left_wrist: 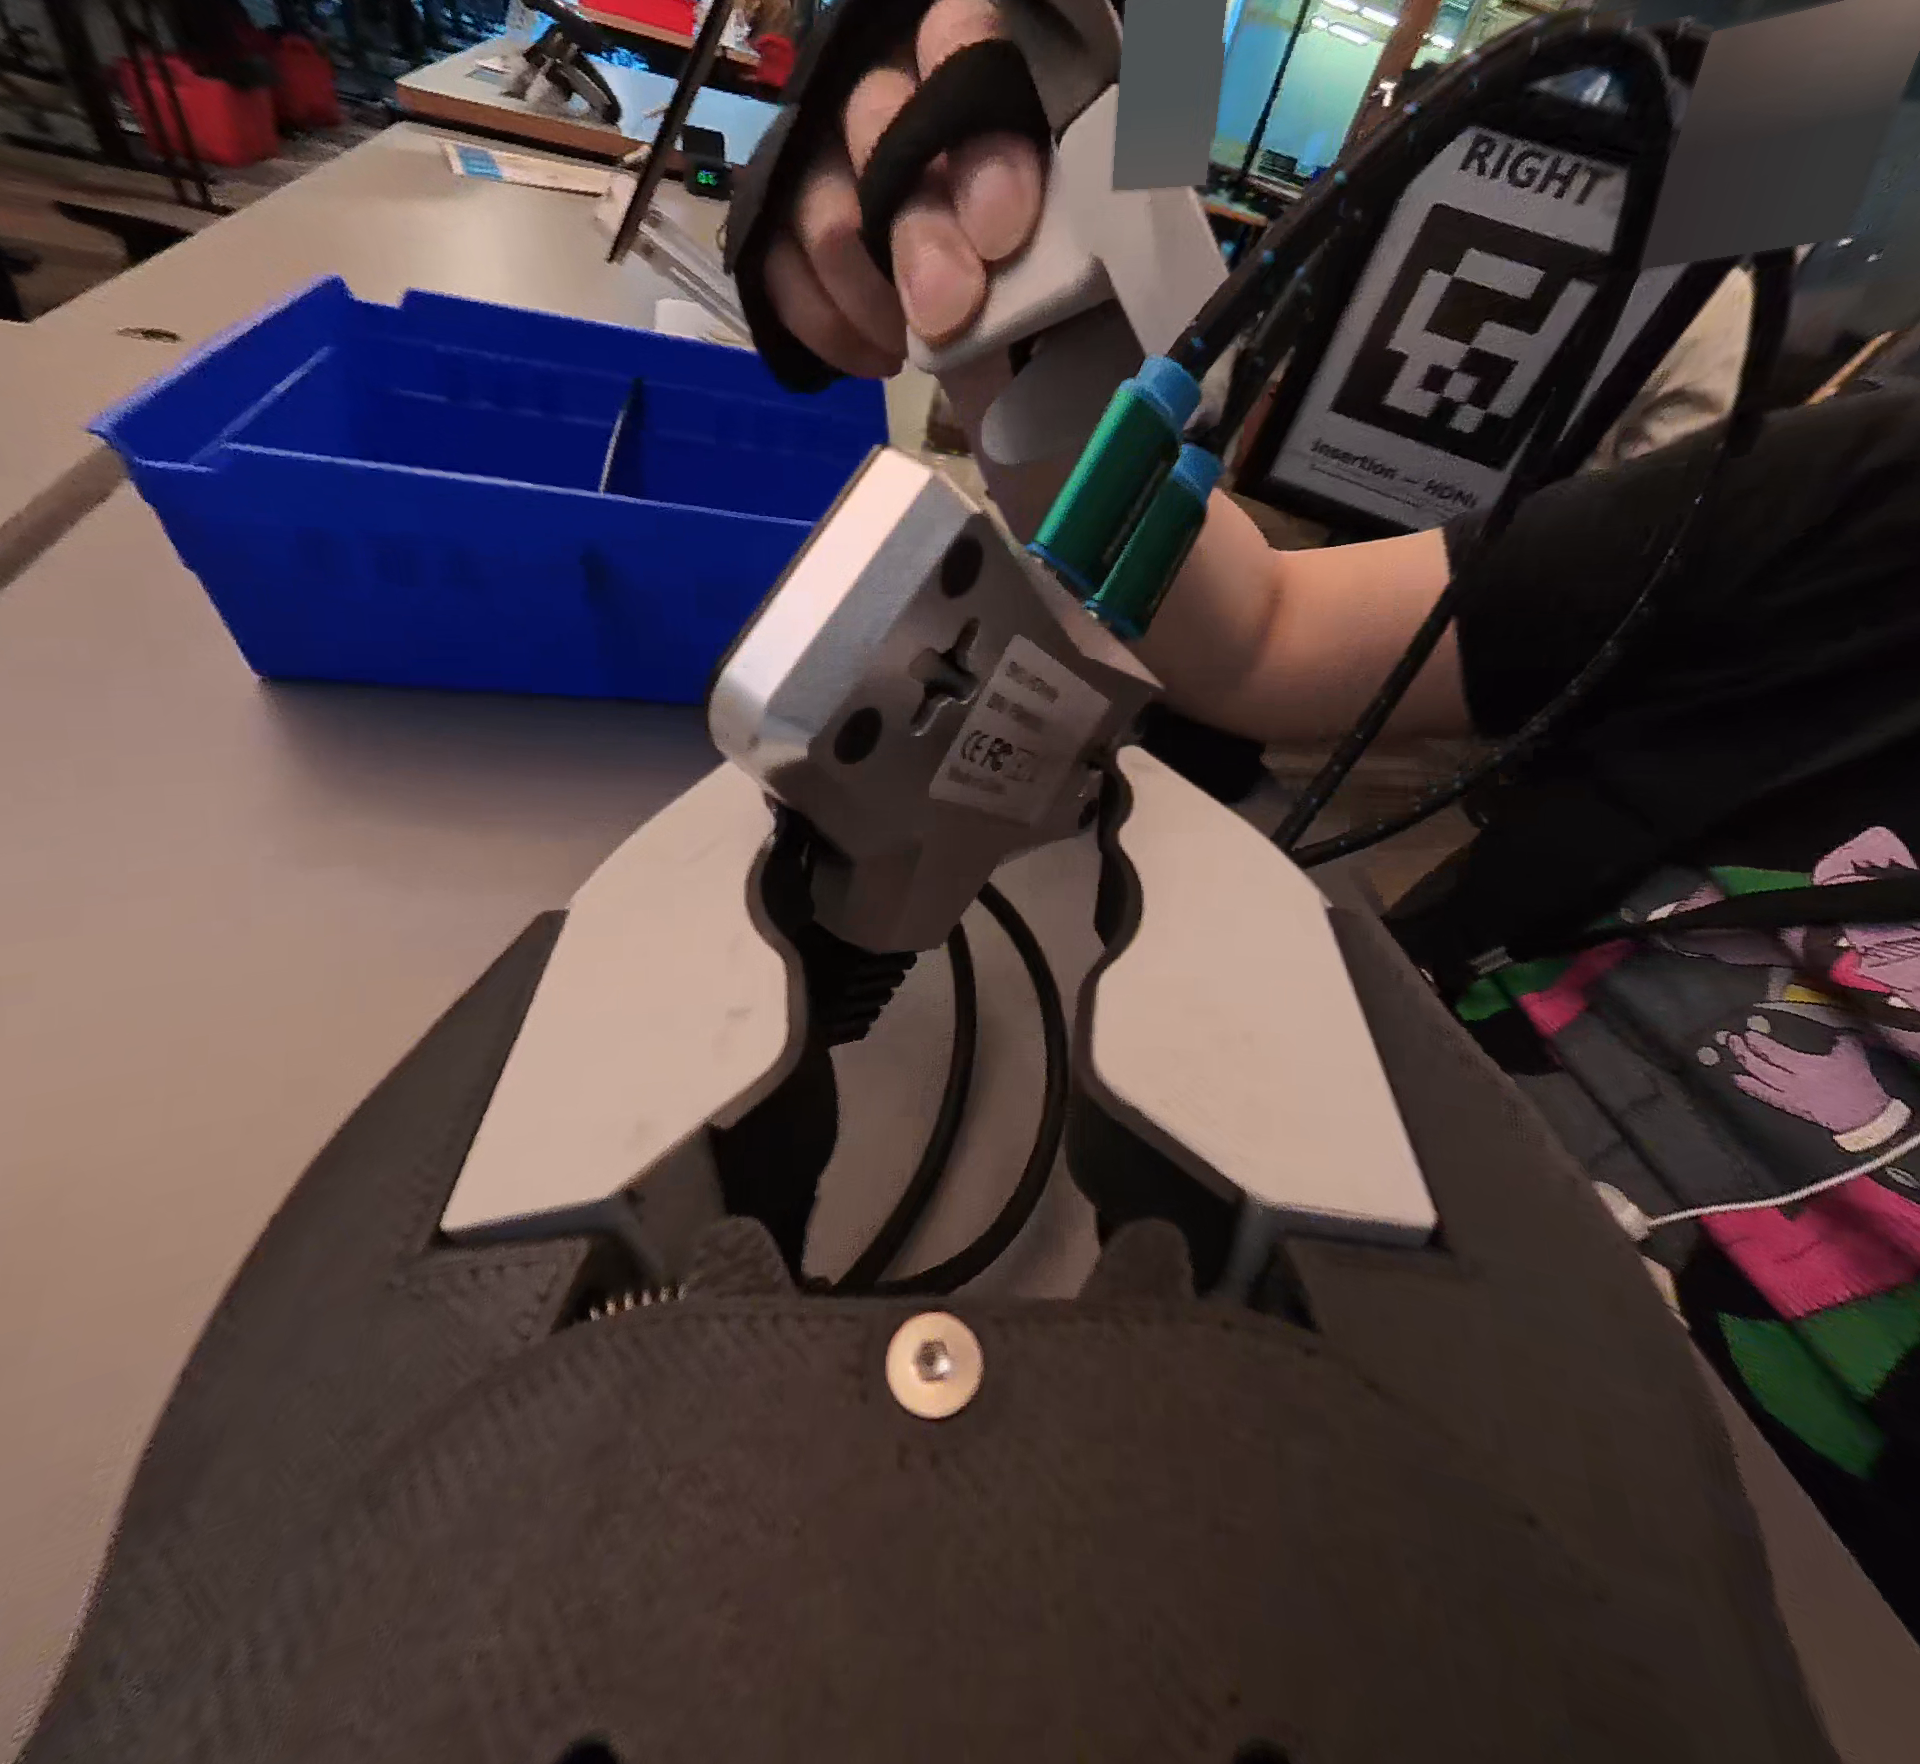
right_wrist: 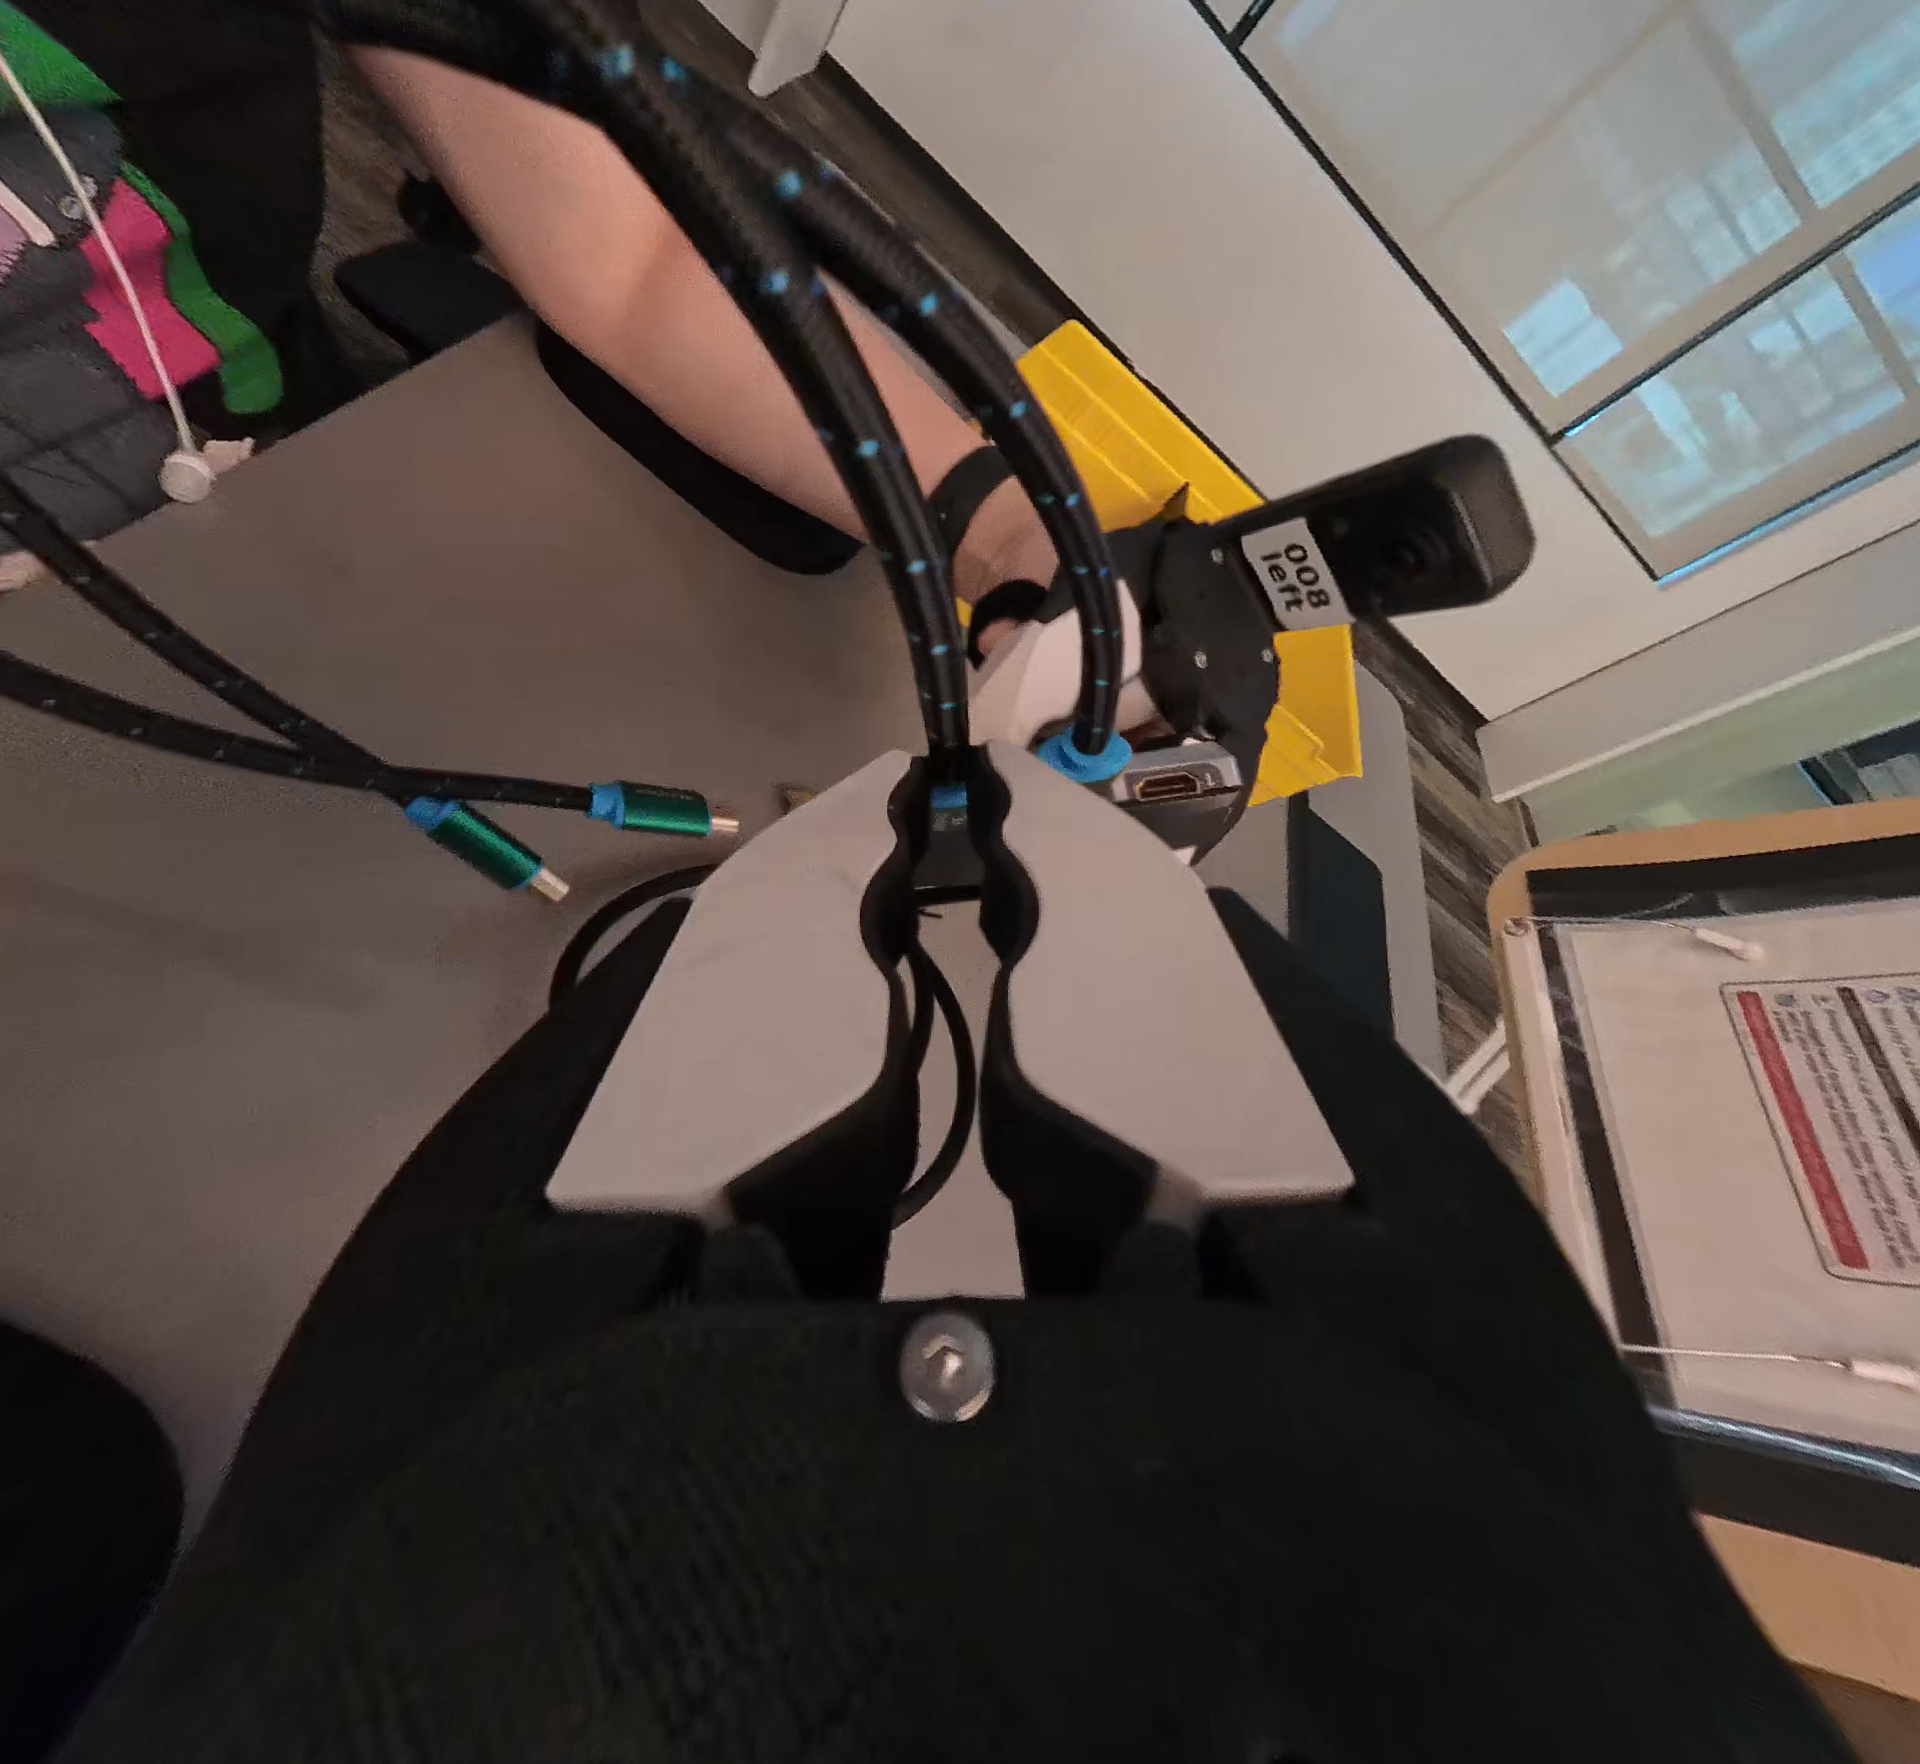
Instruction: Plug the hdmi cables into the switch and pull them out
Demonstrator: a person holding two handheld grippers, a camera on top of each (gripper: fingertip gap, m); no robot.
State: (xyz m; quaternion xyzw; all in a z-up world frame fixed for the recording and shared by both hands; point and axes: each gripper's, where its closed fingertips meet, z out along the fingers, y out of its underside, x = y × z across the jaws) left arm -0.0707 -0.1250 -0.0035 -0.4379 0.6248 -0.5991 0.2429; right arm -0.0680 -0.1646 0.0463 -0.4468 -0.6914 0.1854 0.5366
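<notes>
In the left wrist view my left gripper (left_wrist: 935, 831) is shut on the lower end of the grey HDMI switch (left_wrist: 894, 634) and holds it tilted above the table. Two green HDMI plugs (left_wrist: 1107, 467) with blue collars sit in its upper edge. My right gripper (right_wrist: 951, 800) is shut on one of these plugs (right_wrist: 948, 795). The second plug (right_wrist: 1081, 758) sits beside it in the switch (right_wrist: 1205, 760), next to a free port (right_wrist: 1169, 784). The cables' two other green ends (right_wrist: 655, 805) lie loose on the table.
A blue bin (left_wrist: 468, 571) stands on the table behind the switch at the left. A yellow bin (right_wrist: 1143, 457) lies behind the left gripper. A marker sign (left_wrist: 1455, 332) stands at the right. A framed sheet (right_wrist: 1714, 1143) is at the table's side. Braided cables (right_wrist: 727, 187) hang overhead.
</notes>
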